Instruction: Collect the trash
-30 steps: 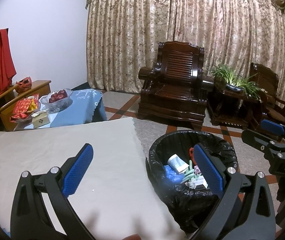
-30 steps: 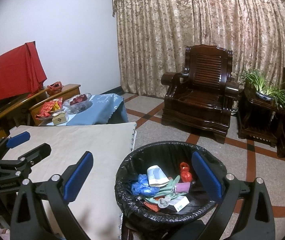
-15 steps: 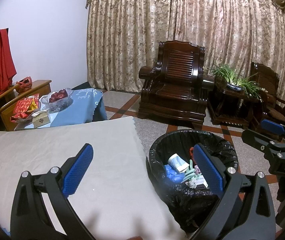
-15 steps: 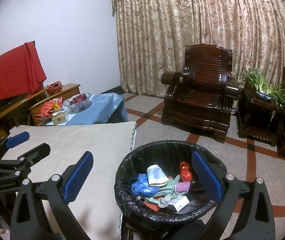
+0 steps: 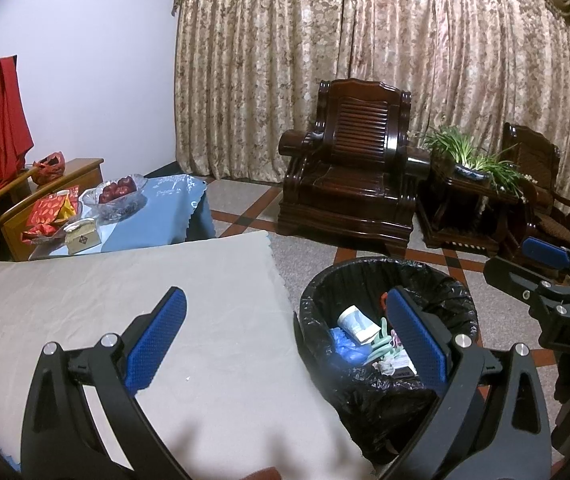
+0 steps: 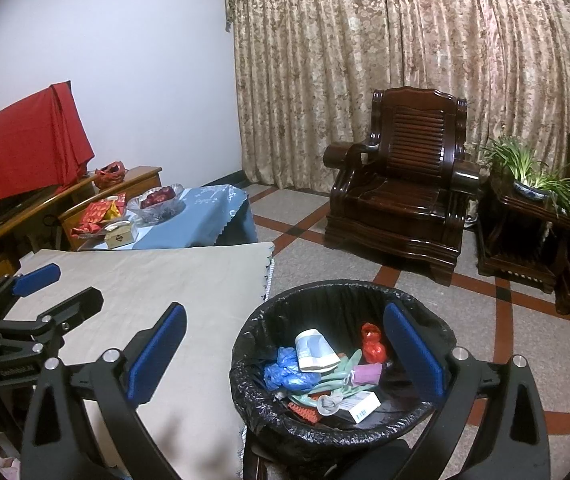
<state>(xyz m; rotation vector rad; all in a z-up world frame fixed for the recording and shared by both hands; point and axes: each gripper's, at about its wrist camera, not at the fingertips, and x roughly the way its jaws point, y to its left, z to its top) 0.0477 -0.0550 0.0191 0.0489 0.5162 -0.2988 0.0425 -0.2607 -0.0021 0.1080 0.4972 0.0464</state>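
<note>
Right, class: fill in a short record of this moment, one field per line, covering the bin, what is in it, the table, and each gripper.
Bin: black-lined trash bin on the floor beside the table
Bin contents: blue bag, white cup, red wrapper, white box, other scraps
Table: beige cloth, no trash seen on it
Left gripper: open, holds nothing
Right gripper: open, holds nothing, points toward the bin
Background: wooden armchair, potted plant
</note>
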